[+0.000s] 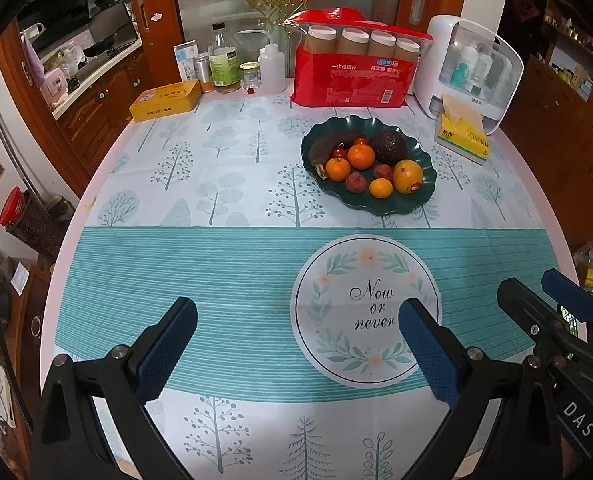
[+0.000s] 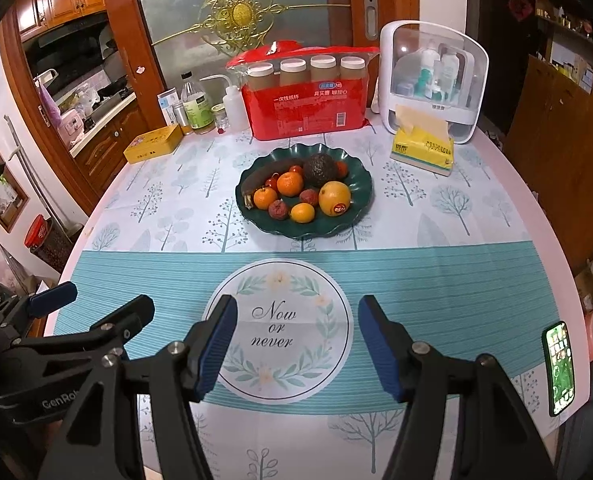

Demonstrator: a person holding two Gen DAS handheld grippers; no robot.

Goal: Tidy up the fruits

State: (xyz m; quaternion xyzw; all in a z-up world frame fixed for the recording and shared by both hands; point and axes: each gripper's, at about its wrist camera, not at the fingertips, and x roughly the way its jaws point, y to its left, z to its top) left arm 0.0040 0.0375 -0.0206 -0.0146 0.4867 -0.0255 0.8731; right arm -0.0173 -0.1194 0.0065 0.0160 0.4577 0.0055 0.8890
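**Fruit heaped in the green dish, both claws empty**

Fruit (image 1: 370, 166) sits piled in a green dish (image 1: 426, 196) right of centre in the left wrist view, beyond the teal band of the cloth (image 1: 216, 276). We make out a blackened banana (image 1: 328, 148), an avocado (image 1: 388, 146), a large orange (image 1: 407, 176), small mandarins, lychees and cherry tomatoes, all touching. We judge the banana soft and easily bruised, best taken across its middle; the avocado is firm and rough, a good grip. The round fruit will likely roll, so we would close across the widest part, gently. Our left gripper (image 1: 296, 340) fills the bottom of the frame, jaws wide apart, nothing between them, tilted down at the cloth well short of the dish. The right gripper (image 1: 544, 292) shows at the lower right edge.

From the right wrist view the dish (image 2: 360, 208) lies at centre, the fruit (image 2: 300, 194) in it. Our right gripper (image 2: 294, 344) is low in the frame, jaws parted over the round motif (image 2: 276, 376) and holding nothing, angled down, well apart from the dish. The left gripper (image 2: 104, 300) appears at lower left. A phone (image 2: 558, 368) lies at the right edge.
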